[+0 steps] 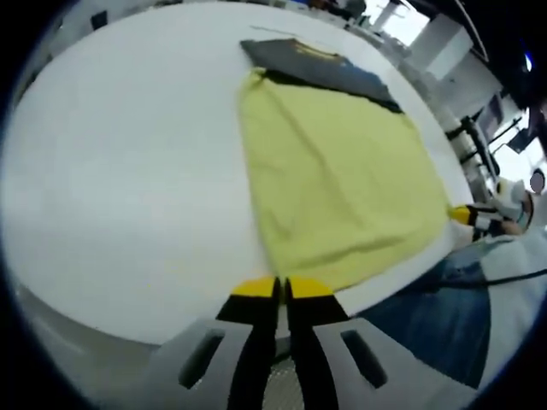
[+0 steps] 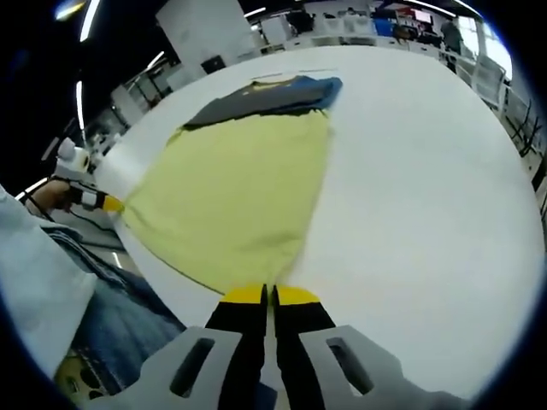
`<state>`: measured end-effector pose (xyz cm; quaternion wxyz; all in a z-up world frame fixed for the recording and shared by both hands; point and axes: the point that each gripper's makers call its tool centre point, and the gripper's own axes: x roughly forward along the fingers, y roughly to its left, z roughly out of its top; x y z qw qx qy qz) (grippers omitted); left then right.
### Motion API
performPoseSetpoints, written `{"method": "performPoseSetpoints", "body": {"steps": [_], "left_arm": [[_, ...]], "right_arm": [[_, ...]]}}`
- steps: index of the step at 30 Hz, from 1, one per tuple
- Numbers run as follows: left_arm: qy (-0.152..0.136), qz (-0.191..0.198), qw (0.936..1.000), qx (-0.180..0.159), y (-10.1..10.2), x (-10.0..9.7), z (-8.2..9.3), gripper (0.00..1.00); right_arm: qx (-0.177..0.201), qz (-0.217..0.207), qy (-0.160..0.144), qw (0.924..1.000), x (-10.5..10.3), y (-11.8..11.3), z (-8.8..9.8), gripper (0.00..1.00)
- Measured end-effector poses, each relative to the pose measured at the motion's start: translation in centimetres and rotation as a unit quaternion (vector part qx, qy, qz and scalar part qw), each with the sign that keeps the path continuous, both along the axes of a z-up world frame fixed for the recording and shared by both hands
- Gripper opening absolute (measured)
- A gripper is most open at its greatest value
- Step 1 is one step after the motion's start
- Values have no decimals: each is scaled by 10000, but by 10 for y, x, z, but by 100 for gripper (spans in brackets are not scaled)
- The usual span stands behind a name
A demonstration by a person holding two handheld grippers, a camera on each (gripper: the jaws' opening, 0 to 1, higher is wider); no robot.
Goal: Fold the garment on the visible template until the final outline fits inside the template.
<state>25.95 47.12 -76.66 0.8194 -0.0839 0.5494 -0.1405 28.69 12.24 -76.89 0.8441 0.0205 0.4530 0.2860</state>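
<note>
The left gripper (image 1: 283, 289) has its two yellow-tipped jaws pressed together on the near edge of the yellow garment (image 1: 338, 179); the right gripper (image 2: 271, 295) pinches another near corner of the same cloth the same way. The garment lies spread on the white table (image 1: 120, 162), with its far end lying over a dark template (image 1: 320, 64) at the far side. The step looks like carrying the near edge up and over to the far end. To do it well, both grippers should lift together and stay level, so the cloth does not bunch up; they should keep hold until the edge lies flat over the template. There is one garment, one template, one table and two grippers.
</note>
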Motion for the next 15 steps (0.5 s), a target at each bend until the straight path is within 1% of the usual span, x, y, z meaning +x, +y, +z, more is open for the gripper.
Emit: {"method": "performPoseSetpoints", "body": {"steps": [3,6,10,15], "left_arm": [[11,-32,10000,5,-1,0,0,0],[80,-52,10000,-26,-1,0,0,0],[152,-153,9998,26,-3,0,1,0],[197,-150,9997,-3,-3,-1,1,0]], "right_arm": [[37,-120,52,9999,0,0,0,3],[1,-137,-10,9999,-1,0,0,3],[27,-232,-52,9997,-1,0,1,3],[-5,-225,-28,9997,0,0,1,3]]}}
